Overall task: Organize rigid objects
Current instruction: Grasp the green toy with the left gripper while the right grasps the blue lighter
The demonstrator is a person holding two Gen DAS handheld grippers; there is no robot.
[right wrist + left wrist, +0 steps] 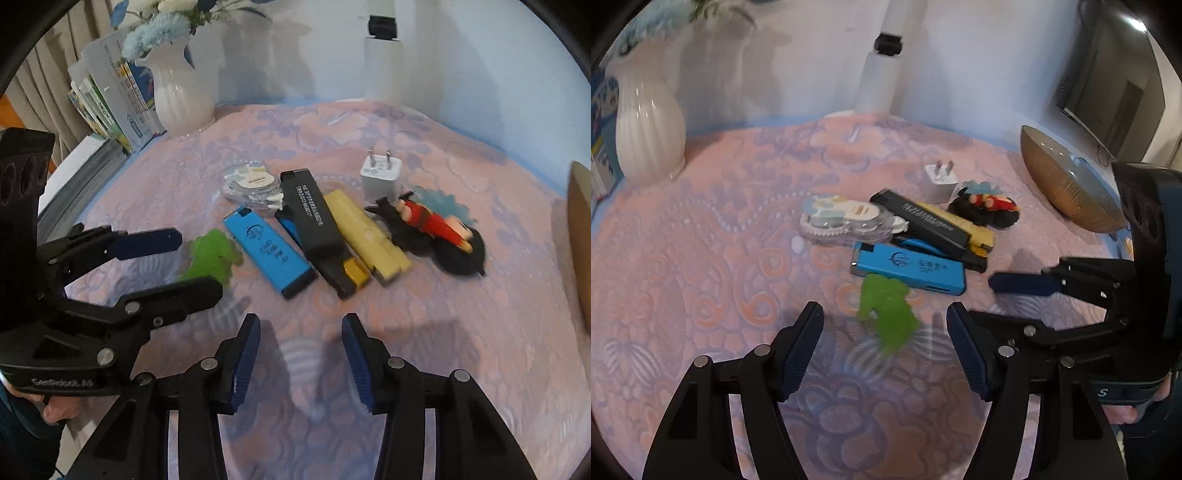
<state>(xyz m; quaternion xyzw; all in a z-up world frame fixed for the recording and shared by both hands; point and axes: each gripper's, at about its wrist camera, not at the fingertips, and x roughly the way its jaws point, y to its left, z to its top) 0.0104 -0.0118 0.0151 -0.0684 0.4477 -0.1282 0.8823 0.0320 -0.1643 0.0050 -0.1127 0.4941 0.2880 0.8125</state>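
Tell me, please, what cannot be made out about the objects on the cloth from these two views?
- Green figure: blurred in both views, so its shape is unclear; in the right wrist view the left gripper also overlaps it.
- Blue lighter under the black lighter: mostly covered.
- Brown object: cut off by the right wrist view's edge.
- Lighter print: too small to read.

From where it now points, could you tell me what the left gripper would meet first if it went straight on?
Probably the green toy figure, lying on the cloth just beyond the left gripper; depth is uncertain.
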